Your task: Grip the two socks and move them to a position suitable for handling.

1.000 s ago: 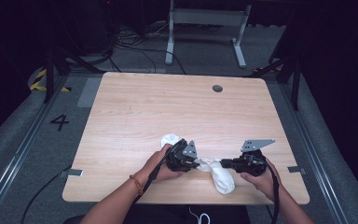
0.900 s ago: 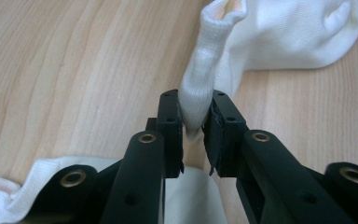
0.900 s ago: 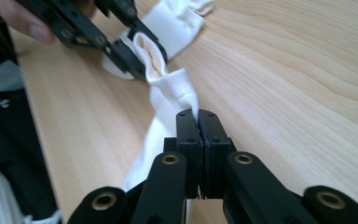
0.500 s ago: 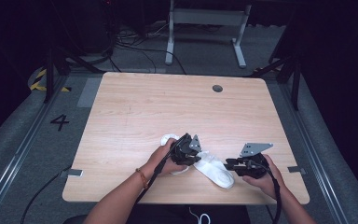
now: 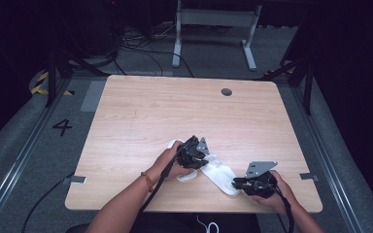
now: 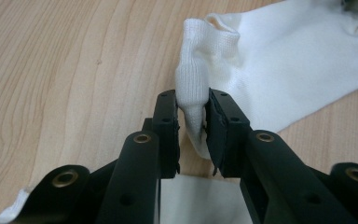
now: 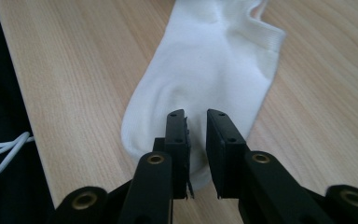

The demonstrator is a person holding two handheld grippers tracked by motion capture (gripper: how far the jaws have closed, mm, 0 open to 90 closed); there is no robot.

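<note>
a white sock [image 5: 219, 173] lies flat on the wooden desk [image 5: 141, 111] near its front edge, a little right of the middle. the left gripper [image 6: 193, 122] is clenched on a bunched fold of the sock's ribbed cuff. the right gripper [image 7: 196, 133] sits over the sock's other end, its jaws slightly parted with no fabric pinched between them.
</note>
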